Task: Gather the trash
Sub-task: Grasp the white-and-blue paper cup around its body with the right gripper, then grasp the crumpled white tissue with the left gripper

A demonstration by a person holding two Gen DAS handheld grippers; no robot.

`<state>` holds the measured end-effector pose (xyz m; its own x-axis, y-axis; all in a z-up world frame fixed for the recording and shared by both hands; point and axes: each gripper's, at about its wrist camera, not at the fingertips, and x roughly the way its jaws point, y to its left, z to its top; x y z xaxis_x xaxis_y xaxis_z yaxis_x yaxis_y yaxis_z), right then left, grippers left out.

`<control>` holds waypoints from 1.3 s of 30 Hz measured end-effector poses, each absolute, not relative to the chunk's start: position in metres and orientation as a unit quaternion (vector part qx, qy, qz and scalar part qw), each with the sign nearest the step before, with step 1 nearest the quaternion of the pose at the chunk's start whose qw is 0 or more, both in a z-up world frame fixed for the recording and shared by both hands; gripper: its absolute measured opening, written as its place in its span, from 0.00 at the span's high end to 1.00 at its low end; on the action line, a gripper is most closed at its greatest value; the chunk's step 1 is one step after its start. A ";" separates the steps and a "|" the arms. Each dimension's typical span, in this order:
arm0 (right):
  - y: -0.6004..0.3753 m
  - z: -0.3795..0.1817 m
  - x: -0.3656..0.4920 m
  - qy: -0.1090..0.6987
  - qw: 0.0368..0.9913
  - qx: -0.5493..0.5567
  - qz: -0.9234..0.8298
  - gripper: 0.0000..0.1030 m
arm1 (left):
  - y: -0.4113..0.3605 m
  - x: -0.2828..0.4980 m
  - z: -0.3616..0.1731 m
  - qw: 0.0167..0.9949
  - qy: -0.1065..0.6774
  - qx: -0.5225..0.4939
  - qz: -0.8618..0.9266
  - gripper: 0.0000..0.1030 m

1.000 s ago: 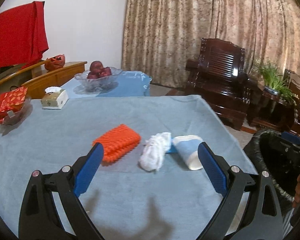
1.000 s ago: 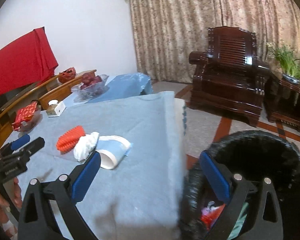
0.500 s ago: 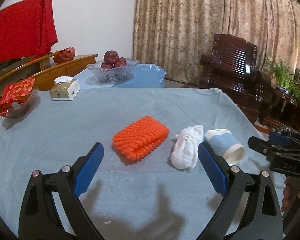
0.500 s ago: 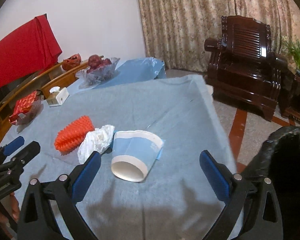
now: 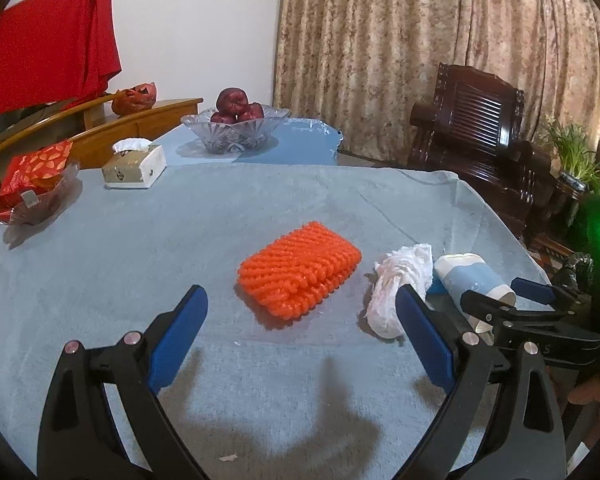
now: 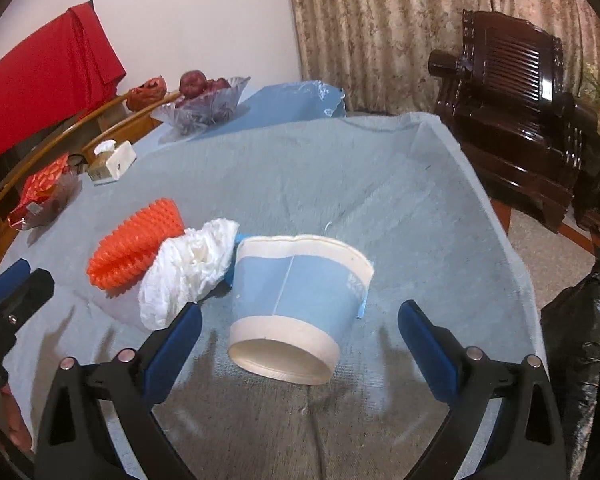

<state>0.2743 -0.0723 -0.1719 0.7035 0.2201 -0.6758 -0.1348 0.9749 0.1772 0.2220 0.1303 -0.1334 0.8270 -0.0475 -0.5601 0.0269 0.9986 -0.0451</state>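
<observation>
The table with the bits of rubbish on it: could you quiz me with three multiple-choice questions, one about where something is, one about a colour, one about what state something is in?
1. What lies between the foam net and the paper cup?
A. a tissue box
B. a crumpled white tissue
C. a fruit bowl

2. What colour is the foam net?
A. orange
B. green
C. black

3. How is the paper cup placed?
A. upright and full
B. stacked in another cup
C. on its side, mouth toward the right wrist camera

Answers:
1 B: the crumpled white tissue sits between the foam net and the paper cup.
2 A: the net is bright orange in both views.
3 C: the cup lies tipped on the blue cloth, its empty mouth facing the open right hand-held gripper.
</observation>
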 end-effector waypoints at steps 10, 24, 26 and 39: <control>-0.073 -0.180 0.284 0.397 0.906 0.075 0.126 0.39 | 0.127 0.228 -0.139 0.954 0.299 -0.019 -0.023 0.10; -0.104 -0.163 0.277 0.379 0.914 0.084 0.117 0.50 | 0.087 0.244 -0.142 0.951 0.300 -0.014 -0.065 0.11; -0.112 -0.162 0.277 0.378 0.915 0.087 0.113 0.50 | 0.080 0.247 -0.144 0.951 0.302 -0.011 -0.070 0.11; -0.137 -0.158 0.273 0.375 0.916 0.102 0.103 0.50 | 0.050 0.278 -0.168 0.928 0.359 -0.007 -0.096 0.67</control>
